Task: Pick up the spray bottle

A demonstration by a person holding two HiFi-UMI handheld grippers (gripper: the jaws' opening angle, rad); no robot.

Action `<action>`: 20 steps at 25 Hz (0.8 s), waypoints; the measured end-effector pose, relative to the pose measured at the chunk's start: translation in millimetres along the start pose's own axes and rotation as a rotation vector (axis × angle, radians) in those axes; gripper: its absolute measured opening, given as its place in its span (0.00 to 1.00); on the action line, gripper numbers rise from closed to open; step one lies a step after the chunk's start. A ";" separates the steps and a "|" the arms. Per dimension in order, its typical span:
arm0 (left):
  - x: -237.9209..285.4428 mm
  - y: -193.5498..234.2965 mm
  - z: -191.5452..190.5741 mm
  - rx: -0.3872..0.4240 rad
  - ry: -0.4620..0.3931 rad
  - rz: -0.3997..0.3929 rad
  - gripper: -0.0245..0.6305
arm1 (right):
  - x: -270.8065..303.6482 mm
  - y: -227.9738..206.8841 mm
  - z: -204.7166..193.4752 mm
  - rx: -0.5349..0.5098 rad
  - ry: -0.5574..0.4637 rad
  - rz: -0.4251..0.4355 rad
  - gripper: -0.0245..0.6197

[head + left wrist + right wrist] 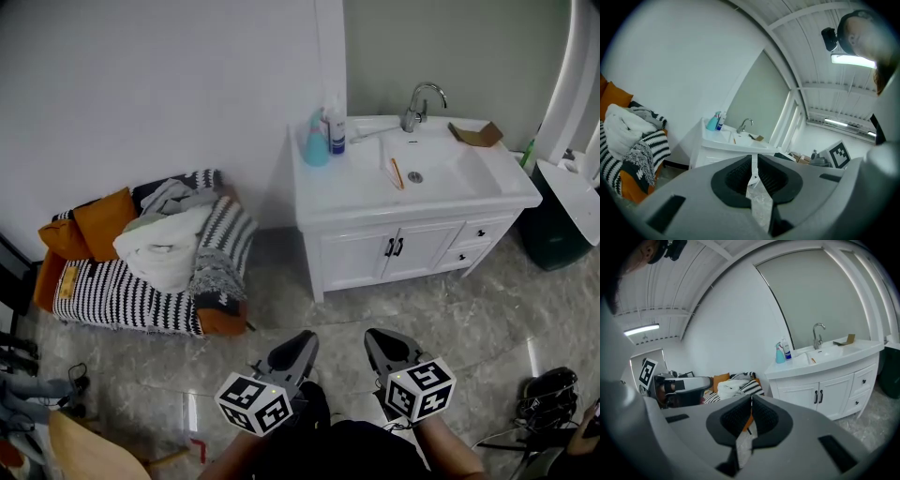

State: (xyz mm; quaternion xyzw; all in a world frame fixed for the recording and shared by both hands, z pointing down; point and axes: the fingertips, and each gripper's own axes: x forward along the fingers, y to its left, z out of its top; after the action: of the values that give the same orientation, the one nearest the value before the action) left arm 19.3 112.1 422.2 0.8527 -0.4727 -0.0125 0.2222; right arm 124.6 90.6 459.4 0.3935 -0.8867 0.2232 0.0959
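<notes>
my left tongs (300, 342), right tongs (382, 339): both closed, empty. teal plastic spray bottle (316, 142) on white vanity (349, 192): well apart; open wide before reaching.

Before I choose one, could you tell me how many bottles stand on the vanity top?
2: a teal spray bottle at the back left corner, and a white blue-labelled bottle just right of it. None seems hidden.

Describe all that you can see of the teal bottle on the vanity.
The teal bottle looks like plastic, wide at the base and narrowing to a paler head whose type is too small to tell. It stands upright at the back left corner of the vanity top, beside a white bottle with a blue label; whether they touch is unclear.
</notes>
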 end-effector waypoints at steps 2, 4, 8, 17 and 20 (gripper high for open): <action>5.5 7.8 4.3 -0.005 0.005 -0.006 0.10 | 10.1 -1.5 4.8 -0.002 0.005 0.000 0.05; 10.7 16.9 8.5 -0.012 0.010 -0.005 0.10 | 20.5 -2.6 10.6 -0.003 0.010 0.000 0.05; 21.4 34.8 18.2 -0.019 0.017 -0.009 0.10 | 40.0 -7.4 21.8 -0.004 0.017 -0.012 0.05; 46.3 75.2 39.2 -0.040 0.040 -0.023 0.10 | 84.5 -16.6 42.2 0.005 0.038 -0.033 0.05; 53.4 89.0 44.3 -0.044 0.047 -0.034 0.10 | 99.5 -18.1 47.4 0.008 0.040 -0.042 0.05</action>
State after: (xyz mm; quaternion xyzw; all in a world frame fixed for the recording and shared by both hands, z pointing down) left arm -32.7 12.1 427.1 0.8555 -0.4523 -0.0065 0.2519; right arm 71.4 -7.6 457.8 0.4079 -0.8751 0.2327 0.1168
